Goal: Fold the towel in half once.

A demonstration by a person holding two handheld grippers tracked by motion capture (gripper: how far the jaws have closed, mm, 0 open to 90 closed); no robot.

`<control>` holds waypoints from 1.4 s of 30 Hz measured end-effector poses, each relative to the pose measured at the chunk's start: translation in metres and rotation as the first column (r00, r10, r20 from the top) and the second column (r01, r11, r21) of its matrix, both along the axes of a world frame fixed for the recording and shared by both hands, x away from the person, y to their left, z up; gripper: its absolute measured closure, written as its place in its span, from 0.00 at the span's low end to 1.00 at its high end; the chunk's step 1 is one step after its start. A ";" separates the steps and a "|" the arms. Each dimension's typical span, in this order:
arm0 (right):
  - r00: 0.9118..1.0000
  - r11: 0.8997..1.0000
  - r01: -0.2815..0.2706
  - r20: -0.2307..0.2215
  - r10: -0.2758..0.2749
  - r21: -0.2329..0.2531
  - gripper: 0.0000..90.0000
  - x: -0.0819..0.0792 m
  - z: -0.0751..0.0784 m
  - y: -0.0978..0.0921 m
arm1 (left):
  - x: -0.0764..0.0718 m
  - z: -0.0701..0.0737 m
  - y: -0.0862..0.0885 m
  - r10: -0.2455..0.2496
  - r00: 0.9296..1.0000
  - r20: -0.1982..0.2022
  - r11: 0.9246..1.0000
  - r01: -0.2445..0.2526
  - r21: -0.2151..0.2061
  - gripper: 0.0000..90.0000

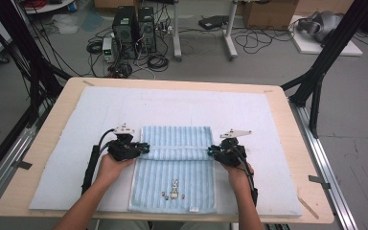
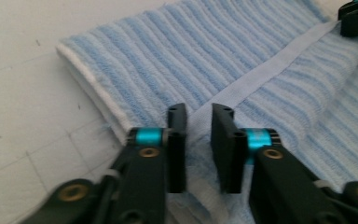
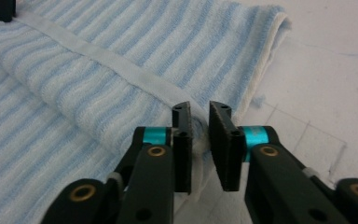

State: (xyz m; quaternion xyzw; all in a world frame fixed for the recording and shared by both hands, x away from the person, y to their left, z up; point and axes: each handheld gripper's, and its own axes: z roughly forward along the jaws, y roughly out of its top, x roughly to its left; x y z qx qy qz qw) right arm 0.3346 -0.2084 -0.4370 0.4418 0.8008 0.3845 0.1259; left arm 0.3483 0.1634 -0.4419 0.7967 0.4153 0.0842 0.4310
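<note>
Folding this striped blue towel [image 1: 175, 167] is the work in hand, and what matters now is how its folded-over edge lies against my two claws. The towel lies flat near my side of the counter [image 1: 287, 115], its far part already doubled back toward me, so a pale hem band [image 1: 177, 147] runs crosswise from one claw to the other. That band is the long axis I have to keep straight.

My left claw [image 1: 146, 147] sits at the band's left end and my right claw [image 1: 210, 151] at its right end, each at its own side edge of the towel, so neither hand has to cross. In the left gripper view my left claw [image 2: 198, 140] stands with jaws a little apart, the hem band [image 2: 261, 79] running right between them; the cloth looks loosely held or just let go, and I judge it released, not clenched. The right gripper view shows the same: my right claw [image 3: 200, 140] has a narrow gap with a bit of the towel's corner [image 3: 199, 128] between the pads.

The nearer half, with a small rabbit picture [image 1: 174, 187], lies smooth toward me. Under it is a white padded cover [image 1: 100, 110], soft and faintly gridded. Beyond the counter, the floor carries computer towers [image 1: 134, 28] and loose cables.
</note>
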 end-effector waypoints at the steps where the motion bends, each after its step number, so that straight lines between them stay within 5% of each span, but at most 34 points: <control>1: 1.000 1.000 -0.001 0.005 0.001 -0.002 0.92 -0.001 0.000 0.000 | 0.000 0.000 0.000 0.003 1.000 -0.002 1.000 -0.003 -0.007 0.98; 7: 0.998 1.000 -0.001 0.055 0.000 0.018 0.93 -0.010 0.005 0.001 | -0.009 -0.001 0.009 0.018 1.000 0.013 0.998 -0.017 -0.063 0.99; 15: 0.993 0.999 -0.034 0.111 0.030 0.034 0.93 -0.038 0.009 -0.001 | -0.031 0.013 0.019 -0.021 0.999 0.047 0.988 0.028 -0.153 0.99; 31: 0.982 0.994 -0.103 0.163 0.097 0.030 0.91 -0.092 0.000 -0.005 | -0.080 0.008 0.034 -0.084 0.994 0.064 0.980 0.094 -0.178 1.00; 36: 0.984 0.994 -0.074 0.168 0.060 0.081 0.75 -0.102 0.001 -0.011 | -0.086 0.010 0.048 0.000 0.997 0.082 0.960 0.023 -0.279 0.70; 42: 0.984 0.998 -0.013 0.178 0.001 0.065 0.74 -0.106 0.005 -0.016 | -0.085 0.008 0.046 0.004 0.997 0.081 0.971 0.015 -0.237 0.66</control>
